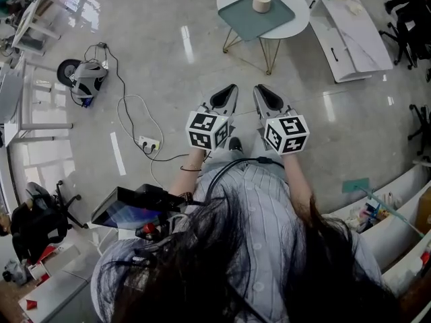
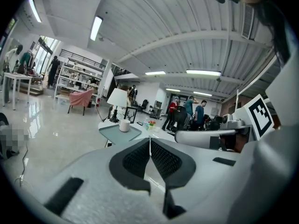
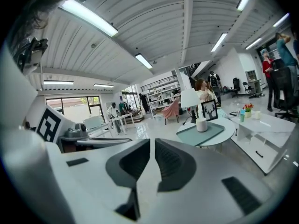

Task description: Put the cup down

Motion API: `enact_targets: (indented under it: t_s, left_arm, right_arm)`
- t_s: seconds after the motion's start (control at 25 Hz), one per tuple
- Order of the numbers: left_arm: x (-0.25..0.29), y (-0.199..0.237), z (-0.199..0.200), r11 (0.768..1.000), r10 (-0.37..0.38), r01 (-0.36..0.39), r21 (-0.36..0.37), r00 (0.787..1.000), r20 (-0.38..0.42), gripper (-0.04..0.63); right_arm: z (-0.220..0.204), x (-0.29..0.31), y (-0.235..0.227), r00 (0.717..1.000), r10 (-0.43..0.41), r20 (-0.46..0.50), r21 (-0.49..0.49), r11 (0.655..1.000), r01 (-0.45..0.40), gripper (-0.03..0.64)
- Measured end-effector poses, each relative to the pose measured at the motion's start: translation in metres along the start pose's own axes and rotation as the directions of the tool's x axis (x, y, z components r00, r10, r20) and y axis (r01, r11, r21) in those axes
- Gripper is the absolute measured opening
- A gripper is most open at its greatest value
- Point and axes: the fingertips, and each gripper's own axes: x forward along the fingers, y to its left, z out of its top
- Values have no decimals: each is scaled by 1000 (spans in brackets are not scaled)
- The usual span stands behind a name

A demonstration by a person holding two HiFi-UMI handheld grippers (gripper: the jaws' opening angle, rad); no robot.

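A white cup [image 1: 261, 1] stands upright on a teal mat [image 1: 250, 19] on a round white table [image 1: 298, 17], far ahead of both grippers. The same cup shows small in the left gripper view [image 2: 124, 125] and in the right gripper view [image 3: 201, 124]. I hold my left gripper [image 1: 229, 90] and right gripper [image 1: 262, 90] side by side over bare floor, well short of the table. In their own views the left gripper [image 2: 150, 142] and right gripper [image 3: 152, 144] have their jaws together with nothing between them.
A power strip with looping cable [image 1: 148, 142] and a wheeled device [image 1: 84, 78] lie on the floor to the left. A long white bench [image 1: 350, 29] stands right of the table. A lamp [image 2: 117, 98] and a picture frame [image 3: 210, 110] stand behind the cup. People stand in the background.
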Motion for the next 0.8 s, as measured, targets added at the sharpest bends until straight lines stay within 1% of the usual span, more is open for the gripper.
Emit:
enact_targets:
  t_s: [0.28, 0.8]
  left_arm:
    - [2, -1, 2, 1000, -11, 11, 1, 1000, 7, 17]
    - [3, 1, 7, 1000, -11, 11, 10, 1000, 12, 17]
  right_arm:
    - [0, -3, 1, 1000, -7, 2, -7, 1000, 7, 52]
    - [1, 1, 4, 1000, 10, 2, -15, 1000, -10, 51]
